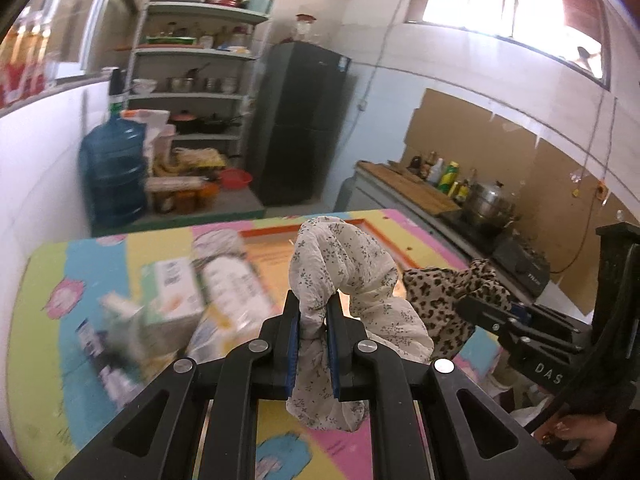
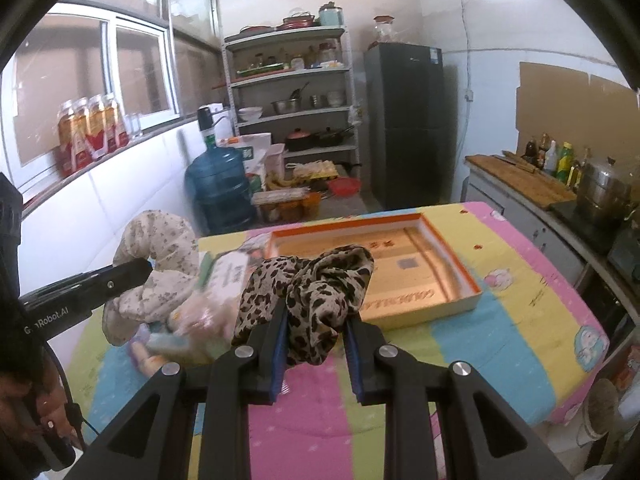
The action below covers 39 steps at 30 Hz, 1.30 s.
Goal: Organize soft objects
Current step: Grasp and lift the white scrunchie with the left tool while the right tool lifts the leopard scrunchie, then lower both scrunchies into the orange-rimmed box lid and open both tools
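Note:
My left gripper (image 1: 313, 304) is shut on a white floral scarf (image 1: 344, 276) and holds it above the table; the scarf also shows in the right wrist view (image 2: 156, 276). My right gripper (image 2: 314, 316) is shut on a leopard-print scarf (image 2: 312, 284), lifted over the table near the front of an orange-rimmed shallow box (image 2: 456, 268). The leopard scarf also shows in the left wrist view (image 1: 444, 296), to the right of the white one. The box looks empty.
The table has a pastel cartoon cloth (image 2: 532, 300). Packets and a green-white carton (image 1: 172, 292) lie on its left side. A stove counter with pots (image 2: 600, 196) runs along the right. Shelves, a water jug (image 2: 220, 188) and a dark fridge (image 2: 412, 120) stand behind.

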### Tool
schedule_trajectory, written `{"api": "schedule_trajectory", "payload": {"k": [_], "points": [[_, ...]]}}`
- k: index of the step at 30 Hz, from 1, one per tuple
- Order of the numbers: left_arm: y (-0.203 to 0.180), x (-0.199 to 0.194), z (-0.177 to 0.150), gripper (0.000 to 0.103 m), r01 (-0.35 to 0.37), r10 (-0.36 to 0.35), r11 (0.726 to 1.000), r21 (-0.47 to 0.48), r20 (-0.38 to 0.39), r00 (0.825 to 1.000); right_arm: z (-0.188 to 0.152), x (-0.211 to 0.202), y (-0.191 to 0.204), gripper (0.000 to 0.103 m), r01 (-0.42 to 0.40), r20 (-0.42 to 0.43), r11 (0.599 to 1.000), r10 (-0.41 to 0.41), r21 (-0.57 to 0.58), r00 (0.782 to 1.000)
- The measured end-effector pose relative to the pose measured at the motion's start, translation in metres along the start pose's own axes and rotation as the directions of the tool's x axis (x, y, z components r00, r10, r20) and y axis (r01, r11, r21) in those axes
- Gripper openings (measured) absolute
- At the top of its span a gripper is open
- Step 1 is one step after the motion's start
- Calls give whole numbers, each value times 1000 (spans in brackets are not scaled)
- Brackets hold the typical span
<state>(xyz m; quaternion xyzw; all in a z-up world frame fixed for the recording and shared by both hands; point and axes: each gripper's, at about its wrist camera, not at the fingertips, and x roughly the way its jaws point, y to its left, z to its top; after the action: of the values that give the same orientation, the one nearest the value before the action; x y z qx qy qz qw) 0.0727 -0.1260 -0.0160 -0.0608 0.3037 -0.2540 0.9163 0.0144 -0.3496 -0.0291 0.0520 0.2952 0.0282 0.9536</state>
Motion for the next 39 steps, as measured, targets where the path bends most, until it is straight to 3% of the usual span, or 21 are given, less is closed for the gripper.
{"api": "schedule_trajectory", "payload": {"k": [15,24,33,36,38,39], "points": [[-28,123,49,12,25,-26,999,-46,-34,999,33,64,-82,26,48,-23,996,-46,71,999],[-38,190,51,13,-24,17,998,-57,-115,993,37,117,-122,26,30,-78,993,-21,118,997],[-27,238,44,21,-73,49,990,-120,-190,981,34,174,-150,26,18,-156,990,4,139,988],[-25,250,42,31,-105,79,988,-112,-216,973,31,189,-155,26,15,-183,989,12,148,983],[-23,257,40,54,-136,106,985,-109,-243,964,29,196,-157,27,12,-195,988,18,152,981],[-21,261,39,59,-150,118,983,-110,-256,959,27,199,-158,28,14,-202,988,18,153,979]]}}
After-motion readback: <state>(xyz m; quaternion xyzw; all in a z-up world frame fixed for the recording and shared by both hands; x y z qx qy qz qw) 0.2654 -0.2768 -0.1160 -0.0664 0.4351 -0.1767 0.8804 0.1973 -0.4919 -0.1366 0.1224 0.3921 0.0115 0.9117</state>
